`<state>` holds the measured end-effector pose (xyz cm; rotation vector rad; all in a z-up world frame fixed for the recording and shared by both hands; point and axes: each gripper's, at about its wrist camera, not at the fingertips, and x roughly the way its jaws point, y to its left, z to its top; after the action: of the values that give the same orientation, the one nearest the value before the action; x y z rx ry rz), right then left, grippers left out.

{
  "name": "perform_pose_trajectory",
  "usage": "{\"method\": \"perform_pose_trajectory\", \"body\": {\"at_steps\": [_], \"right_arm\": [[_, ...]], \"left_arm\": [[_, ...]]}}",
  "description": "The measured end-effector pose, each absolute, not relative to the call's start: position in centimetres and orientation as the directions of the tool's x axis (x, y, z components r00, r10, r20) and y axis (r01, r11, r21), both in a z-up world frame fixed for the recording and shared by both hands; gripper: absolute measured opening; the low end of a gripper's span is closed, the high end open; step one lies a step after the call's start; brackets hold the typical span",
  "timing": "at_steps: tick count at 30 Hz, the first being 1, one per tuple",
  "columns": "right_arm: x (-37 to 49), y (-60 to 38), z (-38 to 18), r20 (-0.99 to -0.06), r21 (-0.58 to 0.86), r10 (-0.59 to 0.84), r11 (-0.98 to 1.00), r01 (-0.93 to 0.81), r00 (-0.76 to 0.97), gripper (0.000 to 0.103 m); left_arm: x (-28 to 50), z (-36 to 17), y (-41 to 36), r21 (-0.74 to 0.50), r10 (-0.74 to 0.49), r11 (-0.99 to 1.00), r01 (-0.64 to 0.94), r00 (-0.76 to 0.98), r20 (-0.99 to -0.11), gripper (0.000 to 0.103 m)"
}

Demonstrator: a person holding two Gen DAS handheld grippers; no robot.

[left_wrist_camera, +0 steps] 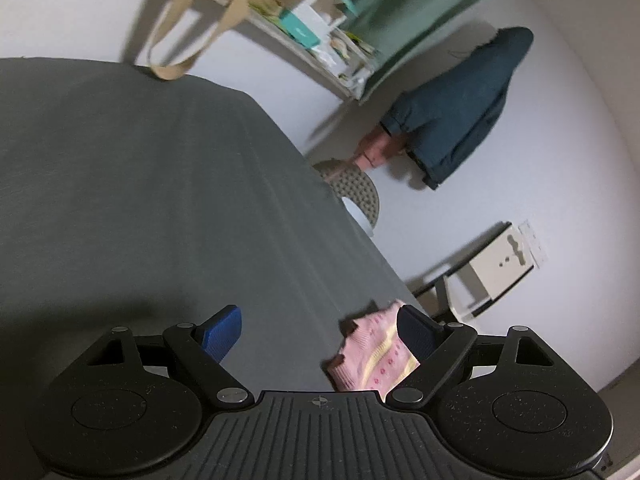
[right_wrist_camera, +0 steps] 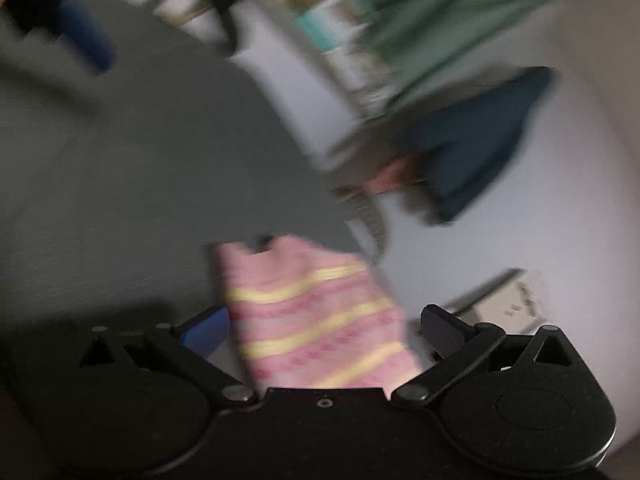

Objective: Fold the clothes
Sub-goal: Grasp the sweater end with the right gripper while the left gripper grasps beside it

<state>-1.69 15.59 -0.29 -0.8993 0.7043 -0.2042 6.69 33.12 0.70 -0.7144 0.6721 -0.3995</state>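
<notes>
Left wrist view first. The left gripper has its jaws spread wide with nothing between them, just the grey cloth-covered table underneath. One blue pad sits on the left; the dark one on the right sits just in front of the edge of the pink knitted garment. That garment, pink with yellow stripes and little dots, lies at the table's right edge, near the bottom of the view. Can't tell if the pad actually touches it.

Further back, beige bag straps hang down toward the far end of the table. To the right of those there's a cluttered shelf, then a green fabric hanging, a dark blue jacket against the white wall, and a perforated beige chair back tucked by the table edge.

Right wrist view is pretty blurry. The right gripper is also wide open and not clamped on anything, though the pink striped garment lies right in the gap between its fingers, on the grey table by its right edge. Up in the top left corner you can just make out the other gripper's blue pad.
</notes>
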Motion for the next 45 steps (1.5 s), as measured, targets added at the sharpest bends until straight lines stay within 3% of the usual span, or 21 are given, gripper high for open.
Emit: {"method": "perform_pose_trajectory", "body": {"at_steps": [5, 11, 14, 18, 23, 29, 35, 42, 45], "right_arm": [[1.4, 16.2, -2.3, -0.442, -0.84, -0.518, 0.525, -0.136, 0.733, 0.102], [3.8, 16.6, -2.7, -0.448, -0.844, -0.536, 0.517, -0.142, 0.715, 0.088], [4.6, 17.2, -3.4, -0.453, -0.844, -0.551, 0.519, -0.137, 0.701, 0.063], [5.4, 17.2, -3.9, -0.458, -0.832, -0.593, 0.548, -0.085, 0.663, 0.048], [5.6, 17.2, -4.8, -0.481, -0.816, -0.586, 0.571, -0.088, 0.653, 0.015], [4.2, 15.8, -3.2, -0.484, -0.764, -0.529, 0.644, -0.042, 0.697, 0.011], [1.4, 12.8, 0.5, -0.488, -0.623, -0.411, 0.782, 0.023, 0.77, 0.01], [1.0, 9.6, 3.4, -0.562, -0.423, -0.255, 0.906, -0.008, 0.787, 0.009], [0.8, 9.2, 3.7, -0.573, -0.368, -0.202, 0.929, -0.029, 0.794, 0.009]], "left_arm": [[7.4, -0.6, 33.0, -0.725, -0.554, 0.682, 0.093, 0.713, -0.43, 0.085], [7.3, -0.5, 33.2, -0.733, -0.54, 0.675, 0.087, 0.735, -0.41, 0.085], [7.0, -0.4, 34.1, -0.744, -0.524, 0.664, 0.068, 0.752, -0.4, 0.085], [6.8, -0.8, 34.6, -0.744, -0.51, 0.666, 0.049, 0.758, -0.407, 0.085], [6.7, -0.8, 34.7, -0.735, -0.513, 0.675, 0.057, 0.752, -0.413, 0.085], [7.1, -1.5, 34.5, -0.739, -0.516, 0.673, 0.031, 0.736, -0.438, 0.085], [8.1, -3.5, 31.8, -0.778, -0.594, 0.626, 0.052, 0.678, -0.433, 0.085], [10.3, -7.6, 26.0, -0.938, -0.803, 0.347, 0.02, 0.523, -0.286, 0.101], [11.4, -7.7, 24.2, -0.936, -0.828, 0.349, 0.041, 0.481, -0.288, 0.101]]}}
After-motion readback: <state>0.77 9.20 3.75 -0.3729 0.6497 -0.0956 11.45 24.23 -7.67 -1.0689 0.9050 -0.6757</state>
